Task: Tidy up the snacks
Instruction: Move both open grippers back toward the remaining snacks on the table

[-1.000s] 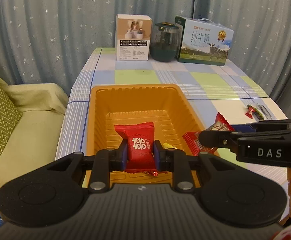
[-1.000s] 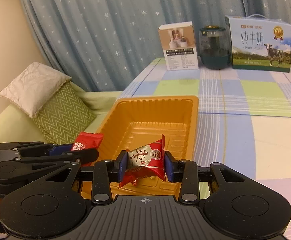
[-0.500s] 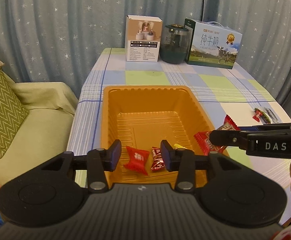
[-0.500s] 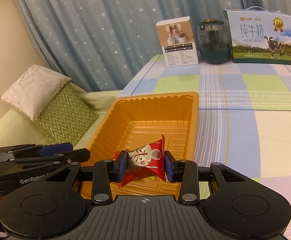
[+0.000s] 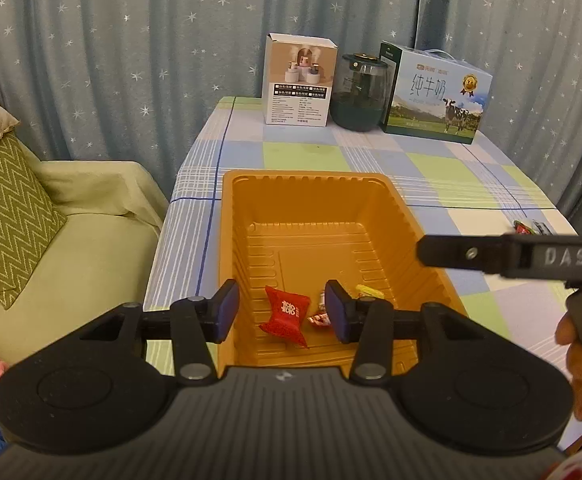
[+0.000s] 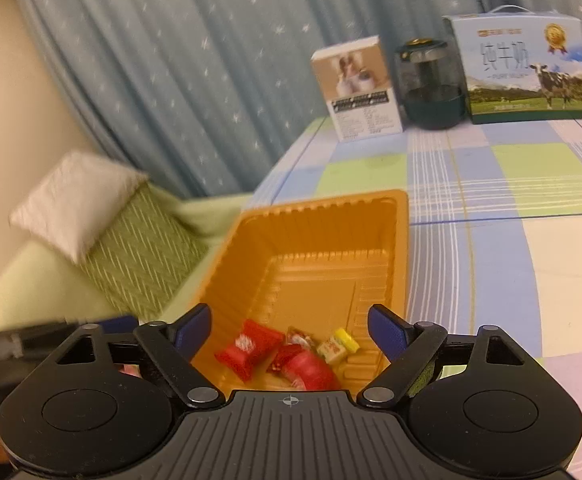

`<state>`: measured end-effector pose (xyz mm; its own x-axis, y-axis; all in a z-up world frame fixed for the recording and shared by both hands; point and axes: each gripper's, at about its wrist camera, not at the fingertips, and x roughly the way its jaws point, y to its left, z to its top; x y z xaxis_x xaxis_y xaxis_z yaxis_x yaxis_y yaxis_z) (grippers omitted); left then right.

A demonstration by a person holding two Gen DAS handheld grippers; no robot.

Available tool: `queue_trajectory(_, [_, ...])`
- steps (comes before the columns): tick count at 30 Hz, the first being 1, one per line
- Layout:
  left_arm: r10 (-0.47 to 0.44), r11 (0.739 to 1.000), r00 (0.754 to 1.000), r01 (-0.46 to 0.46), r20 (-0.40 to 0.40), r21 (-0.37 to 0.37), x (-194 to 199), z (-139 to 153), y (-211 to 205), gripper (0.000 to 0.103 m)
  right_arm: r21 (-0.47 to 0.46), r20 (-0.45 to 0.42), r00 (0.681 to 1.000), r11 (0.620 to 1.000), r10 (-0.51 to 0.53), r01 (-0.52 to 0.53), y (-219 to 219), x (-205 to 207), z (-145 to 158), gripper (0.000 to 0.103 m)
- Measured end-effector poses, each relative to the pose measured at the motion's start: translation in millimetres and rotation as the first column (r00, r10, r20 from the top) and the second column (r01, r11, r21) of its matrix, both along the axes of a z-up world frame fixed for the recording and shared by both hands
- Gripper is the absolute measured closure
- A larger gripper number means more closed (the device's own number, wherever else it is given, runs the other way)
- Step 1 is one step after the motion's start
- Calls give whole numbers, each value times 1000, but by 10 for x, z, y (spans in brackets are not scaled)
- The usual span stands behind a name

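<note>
Since a second ago: both red packets have left my tongs and now lie in the orange tray [image 5: 311, 208]; each was pinched over the tray then.
Left gripper [image 5: 282, 312]: jaws opening, nothing between the pads; the red double-happiness packet [image 5: 287, 315] lies on the tray floor below them.
Right gripper [image 6: 289, 330]: jaws opening and already spread wide, nothing pinched; it hangs over the tray's near end.
Tray contents: in the right wrist view, a red packet [image 6: 249, 348], a second red packet [image 6: 309, 370] nearest me, a small foil-wrapped sweet [image 6: 300, 337] and a yellow candy [image 6: 338, 345], all bunched at the near end.
Still out: at least one red-wrapped snack [image 5: 522, 227] on the checked tablecloth [image 5: 443, 168], well apart from the tray on its right side.
Stage: I judge this drop finished and the loose snacks on the cloth next.
Risk, tray: it looks light, and it sits near the table edge by the sofa [image 5: 91, 248]; a finger catching its rim as I pull away could shove or tip it.
Risk, crowding: my two tongs sit close over one corner, so they could knock each other.
Risk, next pick: small slick wrappers may slide away from closing pads.
</note>
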<state>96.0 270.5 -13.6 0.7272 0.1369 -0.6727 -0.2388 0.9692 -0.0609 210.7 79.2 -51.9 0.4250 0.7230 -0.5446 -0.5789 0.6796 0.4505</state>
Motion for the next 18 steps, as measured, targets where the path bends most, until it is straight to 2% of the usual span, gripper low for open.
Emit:
queue_trajectory(6, [-2, 1000, 1000, 2, 16, 0, -32, 81, -115, 57, -49, 18, 997, 996, -72, 73, -330, -72, 42, 19])
queue_trajectory(9, [-19, 1000, 999, 18, 27, 1, -48, 156, -239, 51, -72, 21, 993, 991, -113, 114, -550, -137, 48, 19])
queue_trajectory(18, [-79, 997, 994, 78, 71, 10, -37, 397, -821, 43, -119, 54, 972, 965, -229, 234, -1374, -420, 139, 18])
